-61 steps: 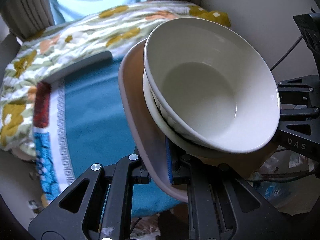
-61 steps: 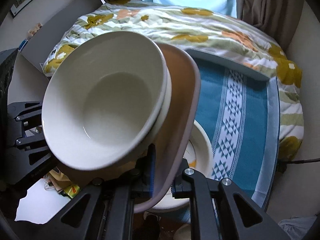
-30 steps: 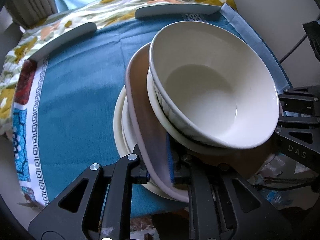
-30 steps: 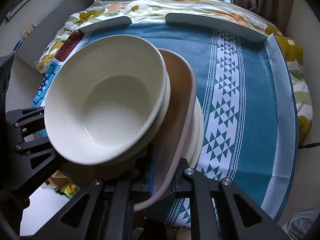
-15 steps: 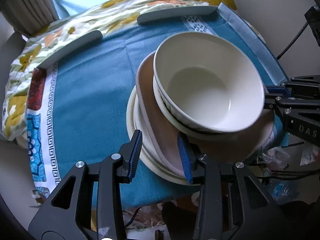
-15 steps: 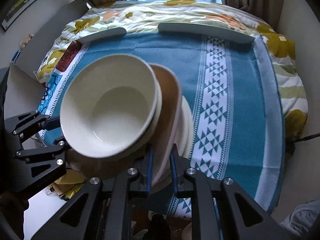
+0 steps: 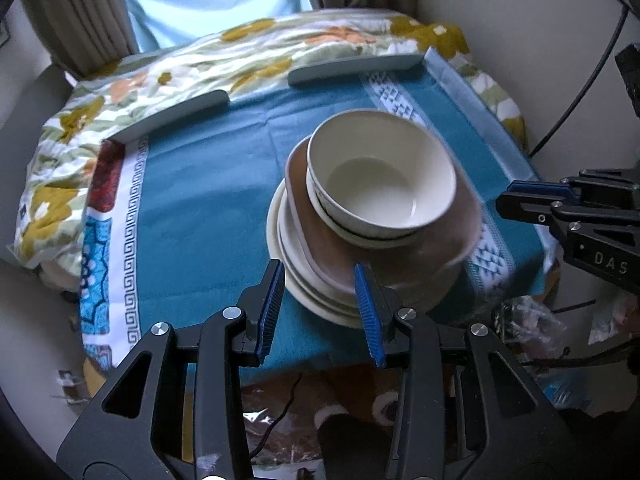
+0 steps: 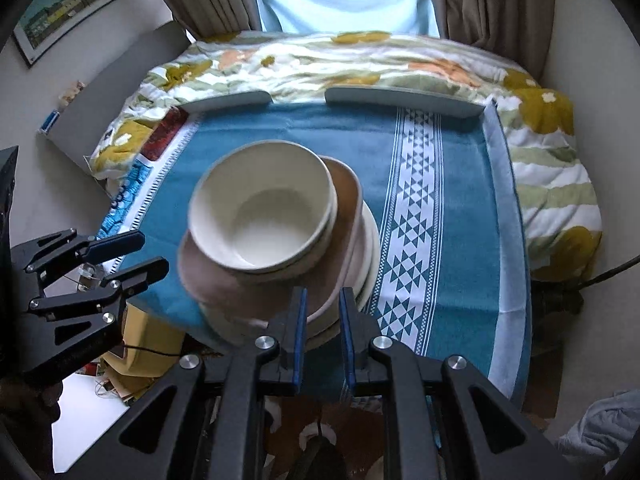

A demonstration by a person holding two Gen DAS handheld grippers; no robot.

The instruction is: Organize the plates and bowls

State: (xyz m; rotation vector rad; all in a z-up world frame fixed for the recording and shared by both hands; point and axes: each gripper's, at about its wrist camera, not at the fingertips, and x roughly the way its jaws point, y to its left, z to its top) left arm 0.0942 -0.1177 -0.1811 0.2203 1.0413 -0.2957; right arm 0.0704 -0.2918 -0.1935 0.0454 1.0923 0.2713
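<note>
A stack of dishes stands near the front edge of the teal tablecloth [image 7: 200, 208]. A cream bowl [image 7: 380, 184] sits nested in a second bowl on a brown plate [image 7: 320, 248], which lies on several cream plates [image 7: 304, 280]. My left gripper [image 7: 320, 308] is open and empty, just in front of the stack. My right gripper [image 8: 323, 332] is open with a narrow gap, just clear of the stack's rim. The cream bowl [image 8: 264, 220], brown plate [image 8: 344, 196] and cream plates [image 8: 370, 248] show in the right wrist view too.
Two grey curved bars [image 7: 176, 116] [image 7: 356, 66] lie at the far side of the cloth, with a floral blanket [image 8: 320, 64] behind. Curtains and a window stand at the back. Clutter and cables lie on the floor below the table's front edge [image 7: 540, 320].
Both grippers carried the brown plate with the bowls down onto the cream plates, then opened and drew back from the stack.
</note>
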